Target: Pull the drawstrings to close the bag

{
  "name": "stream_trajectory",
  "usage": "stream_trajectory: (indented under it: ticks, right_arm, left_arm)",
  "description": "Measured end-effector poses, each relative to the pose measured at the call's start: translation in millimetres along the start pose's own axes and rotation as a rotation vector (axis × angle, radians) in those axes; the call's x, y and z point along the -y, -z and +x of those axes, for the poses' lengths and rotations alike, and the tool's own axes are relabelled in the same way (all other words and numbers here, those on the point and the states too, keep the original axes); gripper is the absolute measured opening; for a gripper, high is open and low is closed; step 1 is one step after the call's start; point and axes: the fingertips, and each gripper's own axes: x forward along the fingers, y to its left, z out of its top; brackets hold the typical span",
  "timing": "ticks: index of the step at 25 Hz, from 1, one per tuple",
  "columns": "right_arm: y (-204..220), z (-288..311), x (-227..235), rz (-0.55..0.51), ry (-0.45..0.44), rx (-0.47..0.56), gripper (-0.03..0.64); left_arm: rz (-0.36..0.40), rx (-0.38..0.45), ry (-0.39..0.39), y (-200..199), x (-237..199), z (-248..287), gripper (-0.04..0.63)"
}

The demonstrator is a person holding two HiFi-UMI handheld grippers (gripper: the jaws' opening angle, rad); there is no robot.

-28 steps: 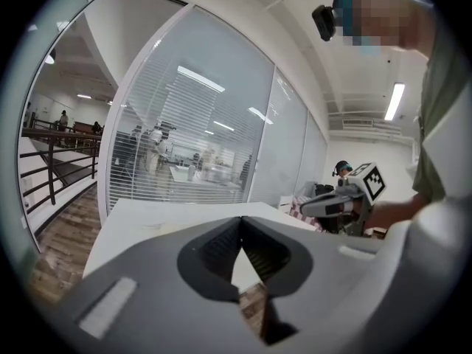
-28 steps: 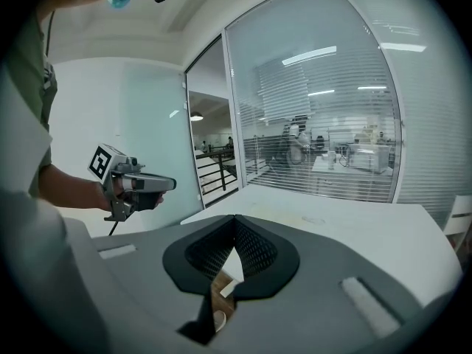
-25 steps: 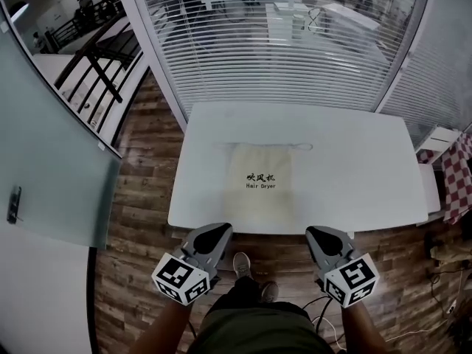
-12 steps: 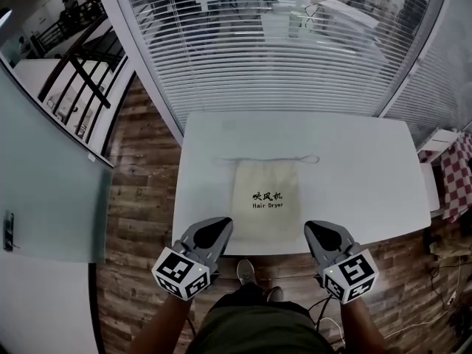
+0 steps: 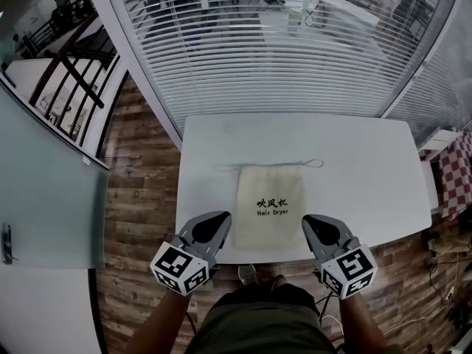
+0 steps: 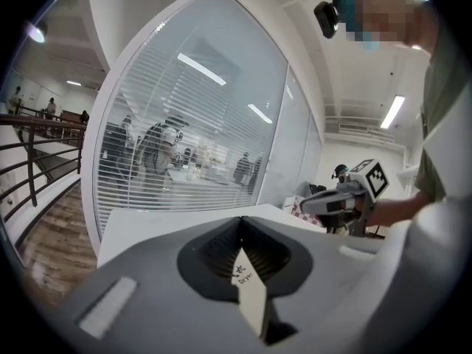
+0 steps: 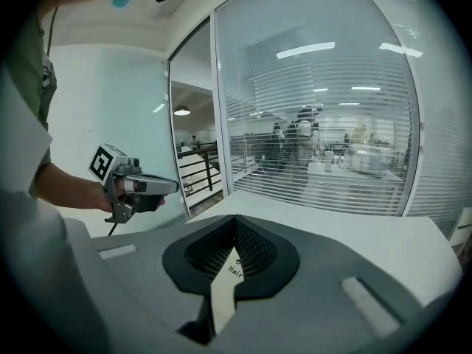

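The bag point(image 5: 270, 202) reads "Hair Dryer" below three Chinese characters.

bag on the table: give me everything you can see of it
The bag is a cream, cloth-like rectangular pouch lying flat on the white table near its front edge, mouth at the far end. Black print reads "Hair Dryer" under three characters. Its drawstring runs across the mouth, ends sticking out both sides, not cinched.
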Motion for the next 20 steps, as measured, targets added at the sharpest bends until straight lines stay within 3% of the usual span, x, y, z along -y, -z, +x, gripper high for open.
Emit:
stream_trajectory:
  ticks: [11,20]
  right_arm:
    - [11,21,37,0.02,-0.006,-0.038,0.011]
    - [26,58,110,0.028,-0.047,-0.079,0.011]
  left_arm:
    - [-0.017,-0.042,-0.038,6,-20,25,0.006]
    - [-0.016,-0.122,-0.145,20,-57,75,0.006]
